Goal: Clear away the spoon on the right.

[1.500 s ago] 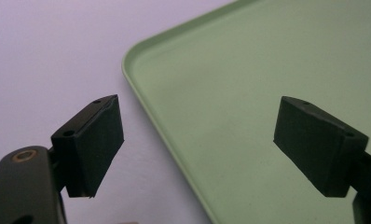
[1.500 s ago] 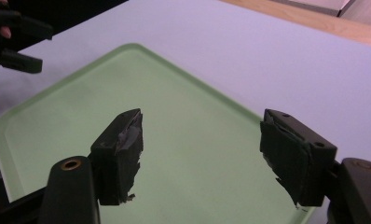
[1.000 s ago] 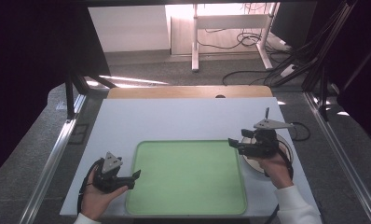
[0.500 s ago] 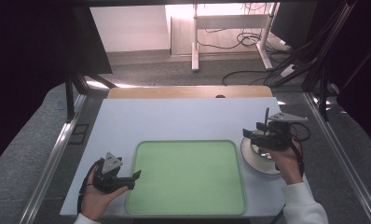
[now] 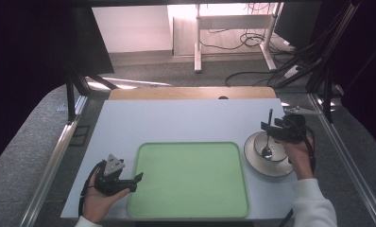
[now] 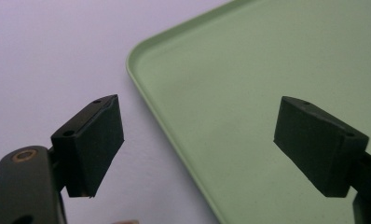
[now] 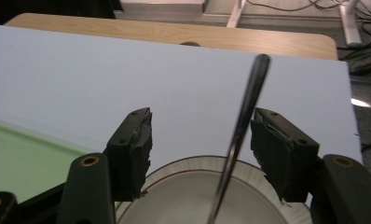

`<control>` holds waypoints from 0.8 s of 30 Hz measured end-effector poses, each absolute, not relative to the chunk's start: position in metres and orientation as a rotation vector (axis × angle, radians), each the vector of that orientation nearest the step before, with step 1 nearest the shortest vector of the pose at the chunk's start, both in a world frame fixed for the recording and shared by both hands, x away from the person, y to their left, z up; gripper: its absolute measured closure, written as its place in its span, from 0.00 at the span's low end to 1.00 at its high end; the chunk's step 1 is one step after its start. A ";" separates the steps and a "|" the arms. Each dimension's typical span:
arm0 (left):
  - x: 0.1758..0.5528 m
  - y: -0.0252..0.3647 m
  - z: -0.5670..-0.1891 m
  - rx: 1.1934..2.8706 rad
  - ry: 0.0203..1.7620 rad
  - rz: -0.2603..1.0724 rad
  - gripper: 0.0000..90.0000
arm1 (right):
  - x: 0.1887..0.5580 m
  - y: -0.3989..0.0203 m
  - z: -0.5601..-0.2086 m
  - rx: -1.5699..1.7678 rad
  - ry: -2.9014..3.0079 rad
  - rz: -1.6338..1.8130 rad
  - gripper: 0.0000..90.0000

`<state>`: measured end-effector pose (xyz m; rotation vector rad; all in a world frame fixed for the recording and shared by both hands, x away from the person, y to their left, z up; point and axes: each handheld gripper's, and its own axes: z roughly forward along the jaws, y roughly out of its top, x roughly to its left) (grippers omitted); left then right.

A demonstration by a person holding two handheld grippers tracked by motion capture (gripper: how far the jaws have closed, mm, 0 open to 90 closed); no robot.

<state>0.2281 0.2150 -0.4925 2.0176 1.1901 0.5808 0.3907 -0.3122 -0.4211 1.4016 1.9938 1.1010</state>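
A spoon [image 5: 267, 142] stands in the bowl [image 5: 258, 143] on a plate [image 5: 253, 161], right of the tray [image 5: 191, 182].

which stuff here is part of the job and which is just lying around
In the job:
- spoon, standing in the bowl, between the right gripper's open jaws
- bowl on its plate
- green tray, with the left gripper open over its edge

Lying about:
- cables on the floor
- white stand behind the table

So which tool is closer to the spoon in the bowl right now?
The right one. The right tool has its jaws on either side of the spoon handle, not yet pressing it. The left tool sits across the green tray, at its near left corner.
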 end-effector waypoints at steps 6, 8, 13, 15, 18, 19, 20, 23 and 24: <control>0.228 0.216 -0.493 2.020 1.195 0.579 0.17 | 0.412 -0.316 -0.430 1.462 1.972 1.050 0.47; 0.229 0.215 -0.493 2.020 1.195 0.580 0.17 | 0.414 -0.316 -0.431 1.469 1.969 1.038 0.48; 0.229 0.216 -0.493 2.015 1.198 0.583 0.17 | 0.422 -0.318 -0.438 1.501 1.978 1.005 0.54; 0.229 0.216 -0.494 2.016 1.198 0.582 0.17 | 0.424 -0.319 -0.441 1.511 1.982 1.001 0.57; 0.229 0.216 -0.494 2.019 1.197 0.581 0.17 | 0.426 -0.320 -0.443 1.523 1.988 1.002 0.61; 0.229 0.216 -0.494 2.019 1.198 0.581 0.17 | 0.427 -0.320 -0.443 1.527 1.992 1.001 0.62; 0.229 0.215 -0.494 2.020 1.198 0.579 0.17 | 0.427 -0.320 -0.444 1.529 1.995 1.001 0.63; 0.229 0.215 -0.494 2.020 1.197 0.579 0.18 | 0.429 -0.319 -0.446 1.536 2.007 1.005 0.66; 0.229 0.215 -0.494 2.020 1.197 0.579 0.18 | 0.429 -0.319 -0.447 1.537 2.009 1.002 0.67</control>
